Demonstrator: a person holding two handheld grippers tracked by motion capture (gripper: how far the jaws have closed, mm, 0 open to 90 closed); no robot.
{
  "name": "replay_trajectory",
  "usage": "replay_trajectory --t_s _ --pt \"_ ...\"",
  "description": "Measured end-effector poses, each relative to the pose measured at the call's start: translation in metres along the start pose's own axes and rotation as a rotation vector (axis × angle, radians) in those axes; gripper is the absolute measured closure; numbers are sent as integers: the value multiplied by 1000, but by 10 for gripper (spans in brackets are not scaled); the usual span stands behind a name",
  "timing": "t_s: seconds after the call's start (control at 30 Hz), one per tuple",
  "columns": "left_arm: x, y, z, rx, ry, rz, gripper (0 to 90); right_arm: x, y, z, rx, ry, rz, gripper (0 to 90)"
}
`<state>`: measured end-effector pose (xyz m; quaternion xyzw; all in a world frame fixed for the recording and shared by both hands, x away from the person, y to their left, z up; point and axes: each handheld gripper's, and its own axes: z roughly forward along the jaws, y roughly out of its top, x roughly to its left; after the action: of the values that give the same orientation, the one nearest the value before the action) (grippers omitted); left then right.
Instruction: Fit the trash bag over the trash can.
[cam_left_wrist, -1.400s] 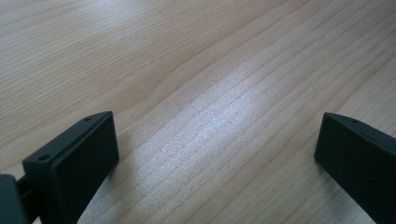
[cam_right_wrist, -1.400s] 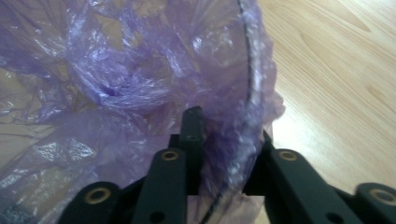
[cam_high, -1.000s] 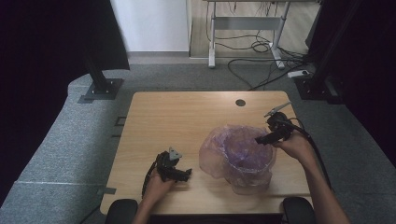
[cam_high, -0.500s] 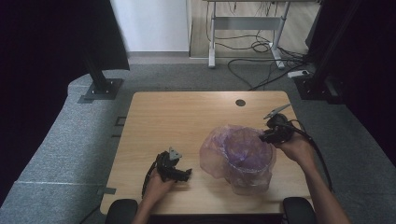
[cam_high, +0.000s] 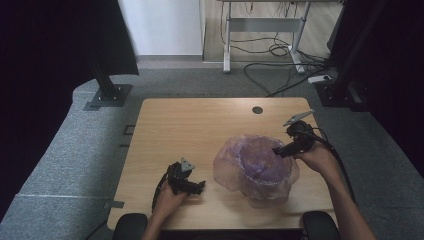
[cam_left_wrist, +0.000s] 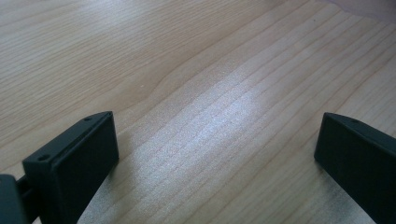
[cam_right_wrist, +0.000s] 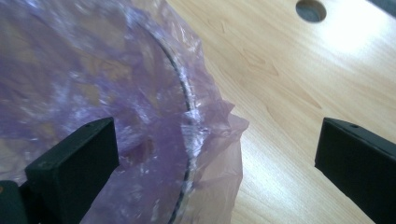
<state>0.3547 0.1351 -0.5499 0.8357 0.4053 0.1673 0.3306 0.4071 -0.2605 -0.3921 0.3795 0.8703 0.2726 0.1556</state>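
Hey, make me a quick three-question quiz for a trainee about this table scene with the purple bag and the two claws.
1. True or false: the left claw grips the purple bag.
2. Which claw is at the bag's rim: A left, B right?
3. What lies between the left claw's jaws?

Key: 1 false. 2 B, the right claw, open astride the rim. 3 Only bare wooden table.

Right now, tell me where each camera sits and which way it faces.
High view: above the person's side, looking forward and down on the table; forearms, left gripper, right gripper.
Left gripper view: rides the left gripper, looks along open jaws at bare wood.
Right gripper view: rides the right gripper, open jaws straddling the rim of the purple bag.
Shared: high and right gripper views show the bag and the table's round hole.
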Motion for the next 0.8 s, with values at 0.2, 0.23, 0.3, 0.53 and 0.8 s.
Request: replay_trajectory --t_s 0.2,0.23,0.3,0.53,0.8 --pt "0 0 0 0 -1 -1 0 -1 -5 -18 -35 13 25 0" --pt "0 0 0 0 -1 0 0 -1 -6 -22 -44 10 28 0" --pt "0 0 0 0 0 0 0 -3 -11 -28 -69 1 27 0" --pt "0 0 0 0 0 -1 0 -13 -33 -39 -127 -4 21 0" --pt "0 0 0 -1 0 -1 0 -27 -64 -37 -171 -24 87 0"
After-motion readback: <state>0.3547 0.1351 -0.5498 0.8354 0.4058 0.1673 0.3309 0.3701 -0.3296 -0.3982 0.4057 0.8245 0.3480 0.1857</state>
